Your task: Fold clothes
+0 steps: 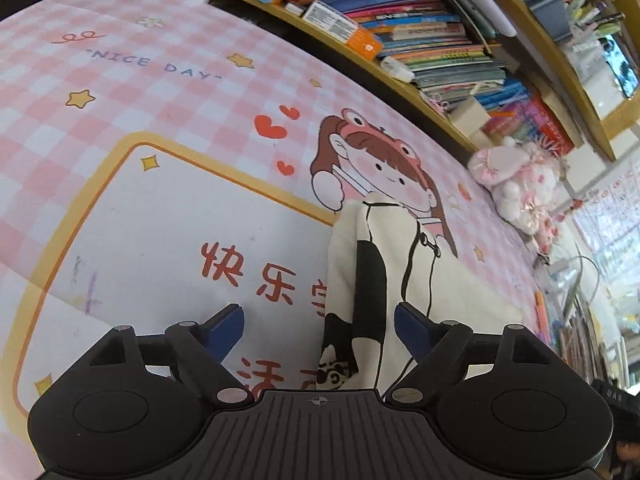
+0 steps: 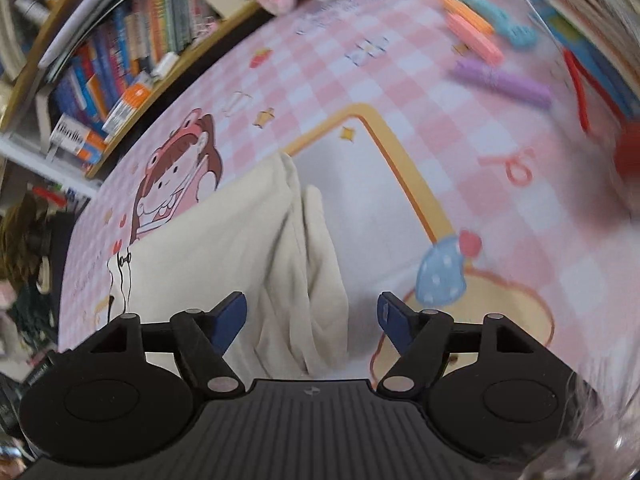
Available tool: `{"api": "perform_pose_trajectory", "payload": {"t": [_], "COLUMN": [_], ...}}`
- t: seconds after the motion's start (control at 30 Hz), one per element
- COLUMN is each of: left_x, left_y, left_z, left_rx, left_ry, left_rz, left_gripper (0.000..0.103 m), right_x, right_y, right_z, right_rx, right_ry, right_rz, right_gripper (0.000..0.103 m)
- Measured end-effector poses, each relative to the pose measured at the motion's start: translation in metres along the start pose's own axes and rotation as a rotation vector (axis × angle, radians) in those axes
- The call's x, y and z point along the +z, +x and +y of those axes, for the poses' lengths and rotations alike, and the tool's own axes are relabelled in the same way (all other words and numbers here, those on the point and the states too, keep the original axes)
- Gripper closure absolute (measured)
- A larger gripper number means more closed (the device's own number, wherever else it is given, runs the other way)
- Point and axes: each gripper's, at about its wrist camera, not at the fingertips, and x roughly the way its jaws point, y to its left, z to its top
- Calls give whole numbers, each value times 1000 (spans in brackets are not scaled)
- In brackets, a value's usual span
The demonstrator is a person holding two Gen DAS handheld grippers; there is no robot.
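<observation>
A cream garment with black printed lines (image 1: pixel 384 264) lies bunched on the pink checked desk mat (image 1: pixel 160 92). My left gripper (image 1: pixel 320 320) is open just above its near end, a blue-padded finger on each side. In the right wrist view the same cream garment (image 2: pixel 256 232) lies folded lengthwise on the mat (image 2: pixel 500 184), its plain side up. My right gripper (image 2: pixel 312 312) is open over the garment's near edge and holds nothing.
A wooden bookshelf full of books (image 1: pixel 420 32) runs along the far edge of the mat. A pink plush toy (image 1: pixel 516 184) sits at the far right. Coloured markers (image 2: pixel 480 44) and stacked books (image 2: pixel 592 48) lie at the mat's right side.
</observation>
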Motion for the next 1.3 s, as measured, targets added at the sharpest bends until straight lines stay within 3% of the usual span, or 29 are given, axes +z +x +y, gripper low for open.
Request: {"api": "perform_pose_trajectory", "payload": {"t": [0.13, 0.2, 0.27, 0.3, 0.37, 0.4, 0.43, 0.47, 0.53, 0.63, 0.7, 0.83, 0.97, 1.13, 1.23, 1.27, 1.3], "left_x": [-2, -4, -4, -4, -3, -3, -4, -5, -7, -17, -20, -12, -6, 0, 2, 1, 0], "left_y": [3, 3, 4, 4, 7, 9, 10, 9, 6, -9, -10, -3, 2, 12, 18, 20, 22], "left_z": [-9, -10, -12, -13, -15, -15, -16, -19, -28, -64, -69, -42, -15, 0, -1, -3, -7], "left_rx": [19, 17, 25, 30, 18, 3, -8, -1, 15, 59, 69, 26, -50, -116, -142, -144, -134], "left_ry": [37, 52, 52, 47, 25, 7, -9, -3, 32, 281, 324, 159, 4, -94, -120, -119, -106], "left_rz": [14, 20, 23, 26, 44, 58, 71, 71, 64, -4, -2, 47, 82, 94, 98, 101, 105], "left_gripper": [19, 20, 22, 27, 41, 55, 68, 69, 79, 79, 79, 72, 56, 52, 55, 56, 64], "right_x": [-8, -12, -16, -17, -20, -21, -23, -24, -30, -45, -50, -40, -23, -8, -2, -1, -1], "right_y": [-2, -1, 1, 2, 4, 5, 5, 3, -2, -15, -17, -8, -1, 8, 14, 16, 19], "right_z": [-3, 0, 5, 8, 15, 19, 23, 29, 43, 64, 70, 56, 28, 11, 15, 18, 21], "right_rx": [20, 27, 33, 25, 3, -9, -20, -30, -42, -44, -47, -74, -42, 15, 38, 40, 39], "right_ry": [46, 44, 29, 15, -28, -50, -84, -130, -242, -435, -490, -368, -158, -35, -36, -46, -65], "right_rz": [-8, -2, 3, -3, -10, -15, -26, -43, -87, -176, -191, -129, -66, -17, -7, -3, 1], "right_gripper": [30, 34, 47, 48, 60, 62, 71, 78, 81, 81, 81, 79, 57, 49, 50, 54, 62]}}
